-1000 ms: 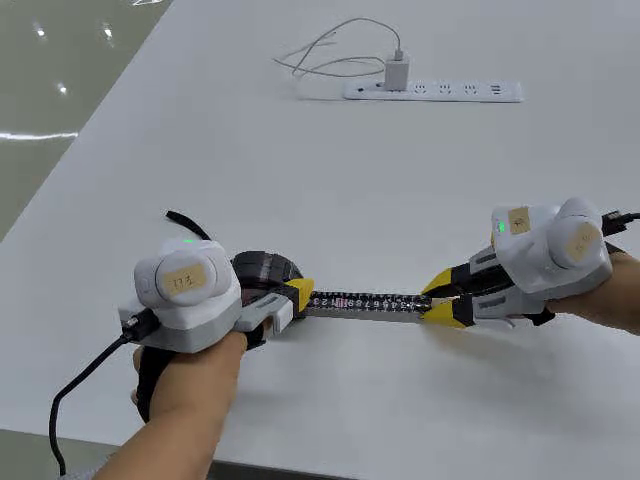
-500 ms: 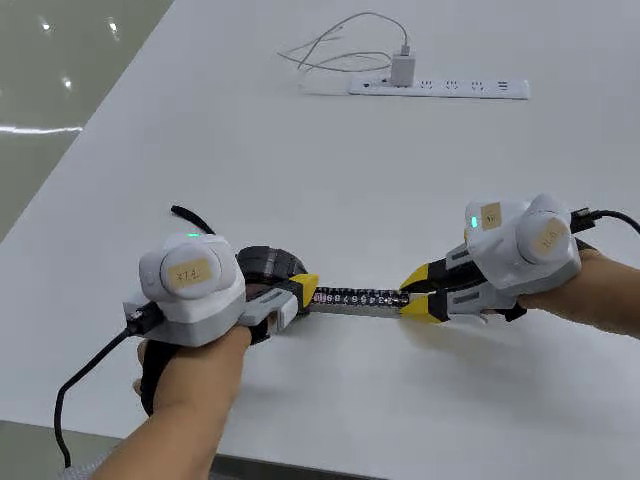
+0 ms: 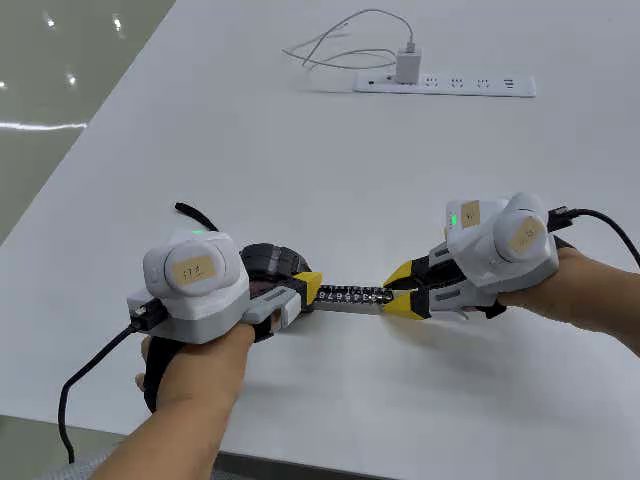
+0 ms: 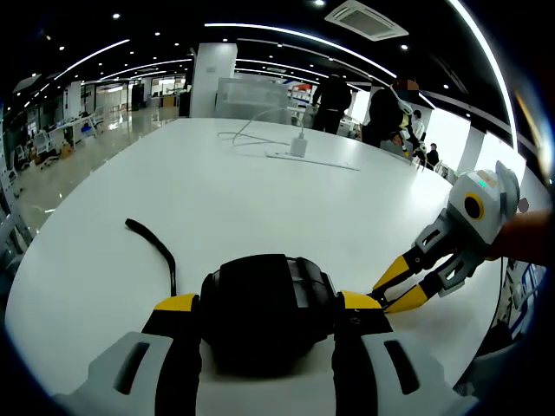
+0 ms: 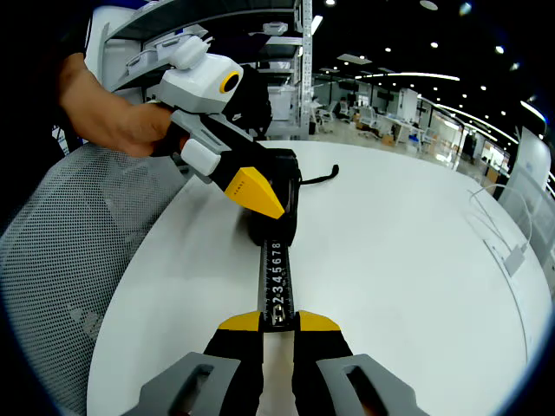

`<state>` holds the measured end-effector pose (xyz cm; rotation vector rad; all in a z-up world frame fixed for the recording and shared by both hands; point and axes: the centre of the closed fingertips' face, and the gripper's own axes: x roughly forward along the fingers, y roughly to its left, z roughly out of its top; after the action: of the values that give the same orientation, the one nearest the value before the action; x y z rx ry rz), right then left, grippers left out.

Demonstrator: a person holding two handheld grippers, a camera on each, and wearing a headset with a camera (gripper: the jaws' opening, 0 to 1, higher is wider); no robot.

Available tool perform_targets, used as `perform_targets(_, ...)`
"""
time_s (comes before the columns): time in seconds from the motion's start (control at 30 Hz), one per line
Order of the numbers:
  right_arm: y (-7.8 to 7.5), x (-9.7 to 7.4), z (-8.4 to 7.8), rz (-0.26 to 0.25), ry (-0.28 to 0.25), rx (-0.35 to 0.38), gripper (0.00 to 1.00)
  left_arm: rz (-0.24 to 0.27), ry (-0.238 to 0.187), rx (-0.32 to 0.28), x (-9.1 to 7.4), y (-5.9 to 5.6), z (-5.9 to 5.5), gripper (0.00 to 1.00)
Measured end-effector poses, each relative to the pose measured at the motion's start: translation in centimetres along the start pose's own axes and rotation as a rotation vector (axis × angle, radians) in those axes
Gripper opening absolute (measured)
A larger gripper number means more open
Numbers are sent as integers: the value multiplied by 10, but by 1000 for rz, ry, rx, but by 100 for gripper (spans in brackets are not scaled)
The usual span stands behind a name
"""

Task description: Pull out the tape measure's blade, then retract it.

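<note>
now the exposed run of blade [image 3: 350, 296] is clearly shorter than it was a second ago: the right gripper [image 3: 397, 290] has travelled left across the white surface [image 3: 350, 180] towards the tape measure case [image 3: 268, 268], and only a short stretch of printed numbers is left between them. i read that as the retract half of the task well under way, the pull-out already done.

in the right gripper view the two yellow-tipped jaws are pinched together on the blade's free end, the digits running away from them straight into the black case. the left gripper [image 4: 269, 305] has its jaws clamped on either side of that case, which sits low on the surface near the front edge, its black wrist strap [image 3: 190, 215] trailing off behind it.

by my judgement what remains is to feed the last bit in under control and let go only when the hook is at the case mouth; releasing sooner would likely let the spring snap the blade back.
</note>
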<state>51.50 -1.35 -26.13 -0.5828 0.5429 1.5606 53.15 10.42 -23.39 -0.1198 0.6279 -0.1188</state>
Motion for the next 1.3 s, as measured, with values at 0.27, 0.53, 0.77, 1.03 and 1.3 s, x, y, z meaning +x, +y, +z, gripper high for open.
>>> perform_targets(0.27,-1,10,8,1,-2,-2,7,0,-2,0,0,0,0,56)
perform_targets(0.53,-3,18,15,-1,-16,0,7,0,-1,-2,0,0,1,56)
perform_targets(0.77,-2,26,22,6,-22,-2,7,-2,-1,-5,0,1,1,57)
perform_targets(1.03,-2,31,27,7,-34,3,7,-4,1,-11,0,1,0,57)
perform_targets(1.3,-2,38,33,7,-40,2,8,-8,1,-18,-1,1,1,57)
